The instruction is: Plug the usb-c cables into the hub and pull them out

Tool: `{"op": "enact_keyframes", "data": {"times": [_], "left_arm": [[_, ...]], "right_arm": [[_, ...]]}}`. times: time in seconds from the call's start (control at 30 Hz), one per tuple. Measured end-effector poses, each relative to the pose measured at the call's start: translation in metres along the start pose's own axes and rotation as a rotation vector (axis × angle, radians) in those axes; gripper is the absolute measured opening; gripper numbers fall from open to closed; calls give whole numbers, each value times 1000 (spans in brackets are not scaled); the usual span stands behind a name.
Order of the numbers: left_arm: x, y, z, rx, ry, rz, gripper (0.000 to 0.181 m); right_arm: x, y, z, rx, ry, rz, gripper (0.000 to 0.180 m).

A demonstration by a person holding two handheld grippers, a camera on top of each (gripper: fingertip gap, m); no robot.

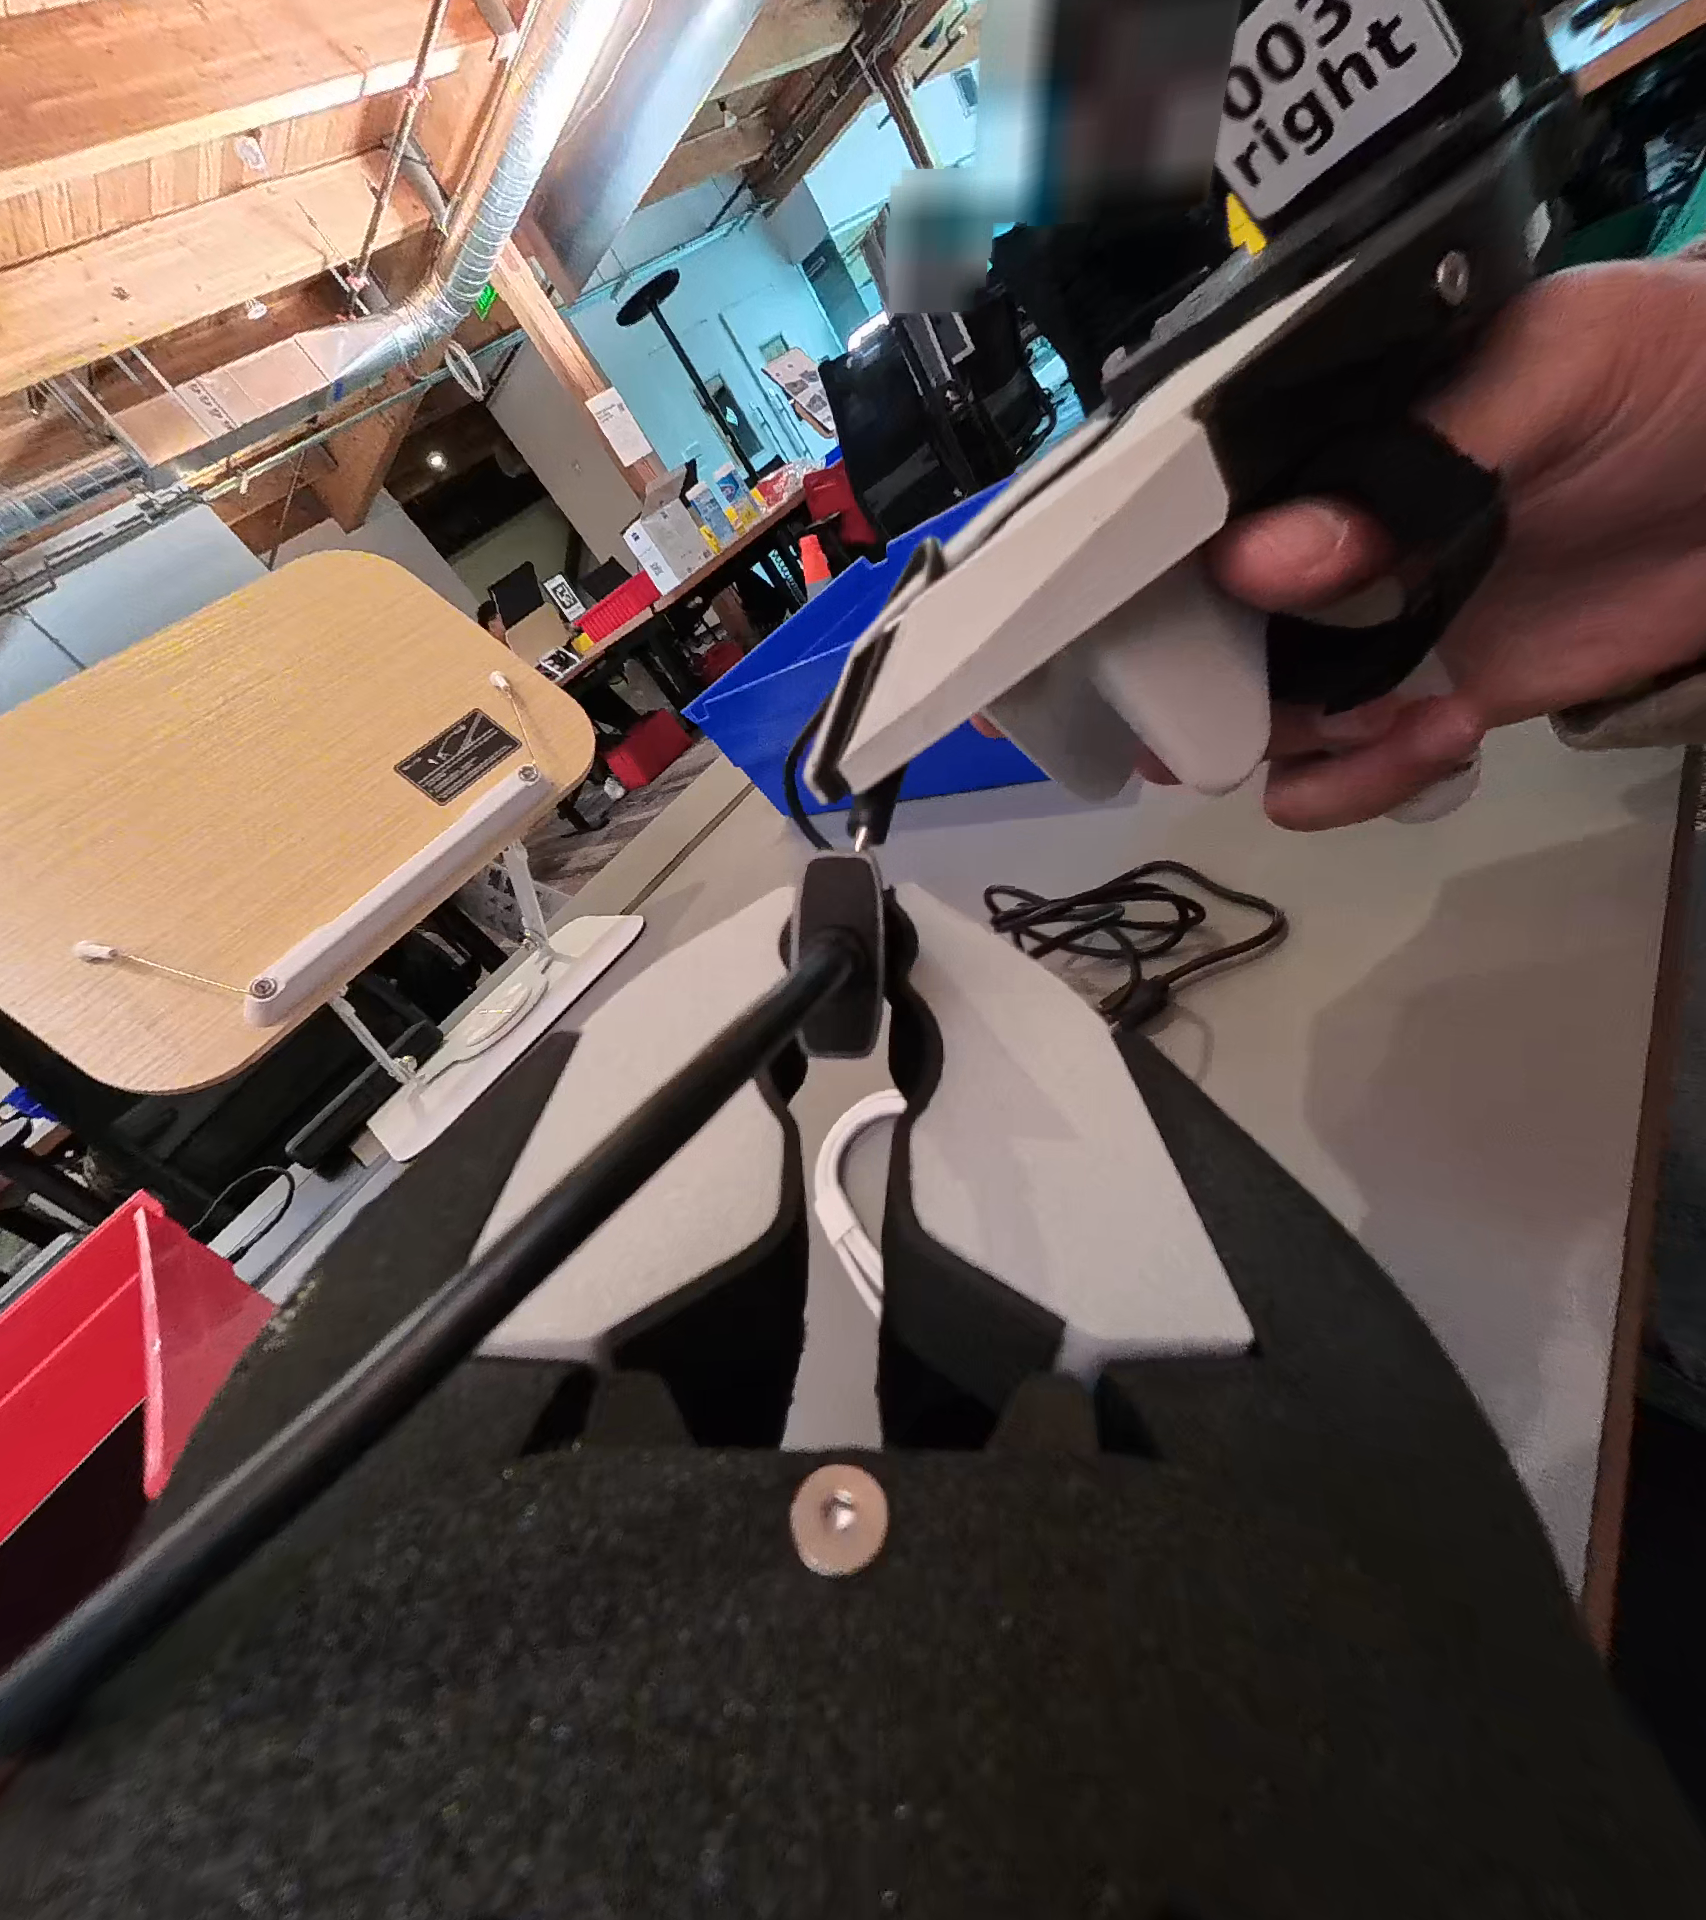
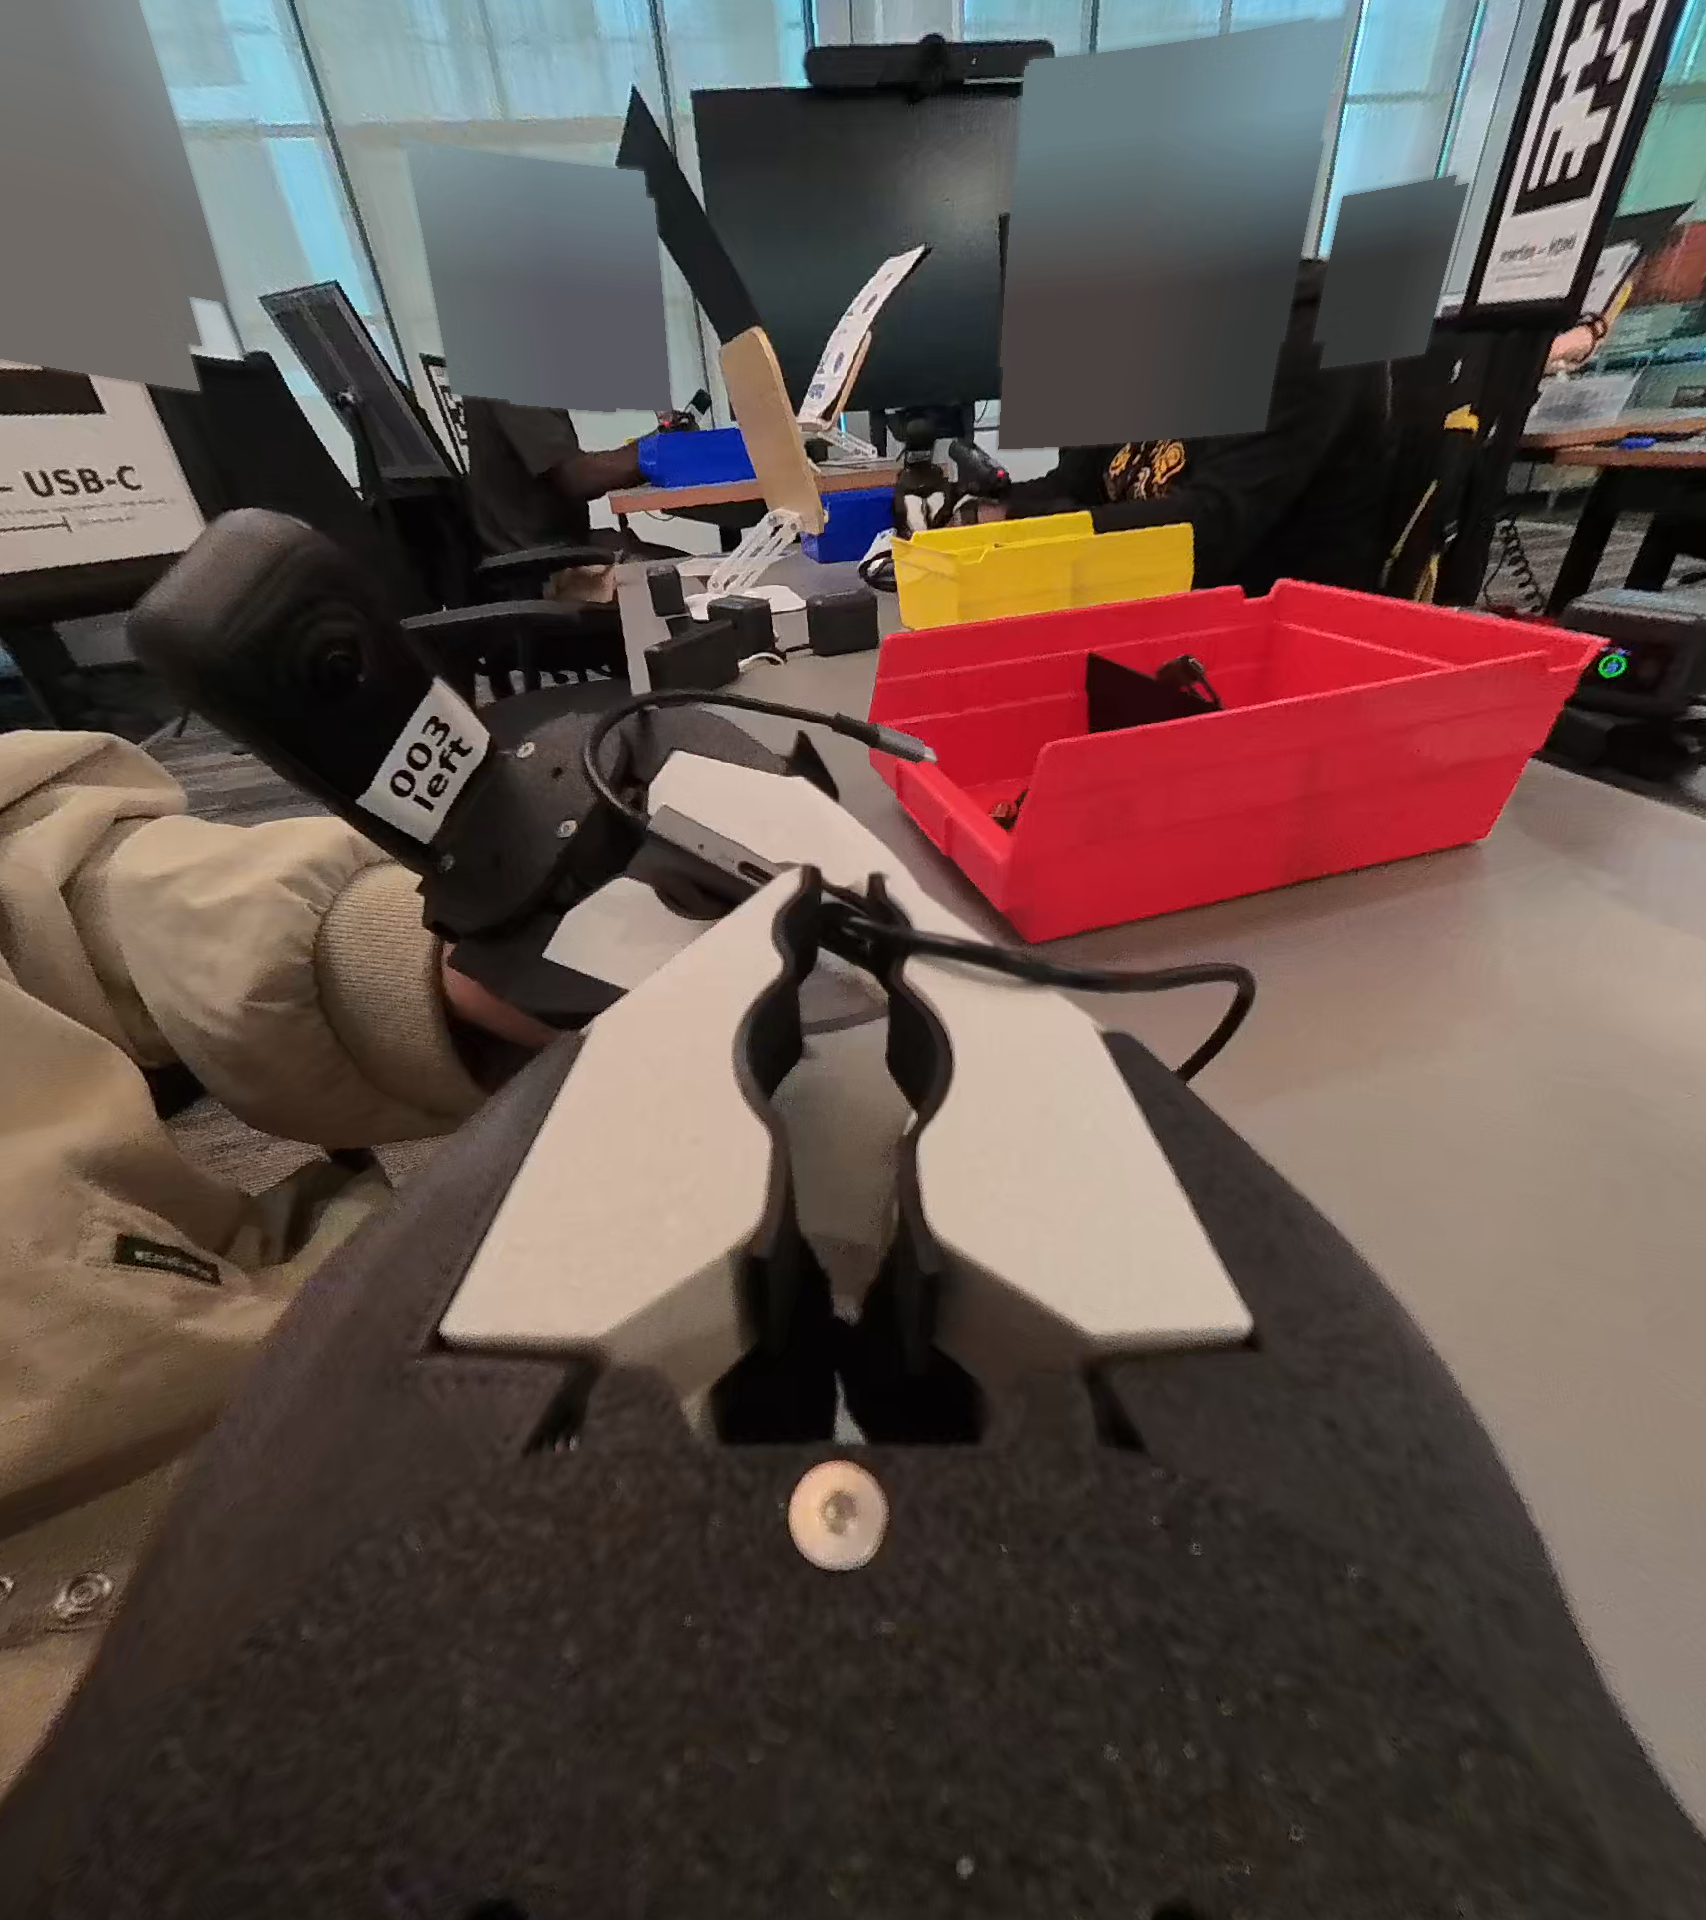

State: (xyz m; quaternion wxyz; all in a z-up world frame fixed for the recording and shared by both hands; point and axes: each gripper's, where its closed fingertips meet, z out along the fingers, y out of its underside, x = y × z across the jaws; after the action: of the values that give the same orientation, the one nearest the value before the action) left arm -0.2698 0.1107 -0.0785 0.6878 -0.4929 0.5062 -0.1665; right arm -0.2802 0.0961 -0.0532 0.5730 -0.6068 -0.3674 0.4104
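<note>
Print can be read in several places. At the upper right of the left wrist view a white label (image 1: 1332, 94) with black characters sits on a black housing (image 1: 1514, 156); a small black plate (image 1: 459, 755) with pale markings is on the tilted wooden board (image 1: 205, 790). In the right wrist view a like white sticker (image 2: 428, 774) wraps a black camera body (image 2: 288, 644) at left, a white sign (image 2: 18, 488) stands at the far left, a patterned marker poster (image 2: 1555, 135) with small print hangs upper right, and a dark tag (image 2: 165, 1262) marks the beige sleeve (image 2: 101, 987).
</note>
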Motion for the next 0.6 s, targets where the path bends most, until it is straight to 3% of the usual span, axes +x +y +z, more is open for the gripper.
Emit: {"op": "enact_keyframes", "data": {"times": [0.6], "left_arm": [[0, 19, -4, -135, -19, 159, 10]], "right_arm": [[6, 20, 8, -68, 40, 168, 9]]}}
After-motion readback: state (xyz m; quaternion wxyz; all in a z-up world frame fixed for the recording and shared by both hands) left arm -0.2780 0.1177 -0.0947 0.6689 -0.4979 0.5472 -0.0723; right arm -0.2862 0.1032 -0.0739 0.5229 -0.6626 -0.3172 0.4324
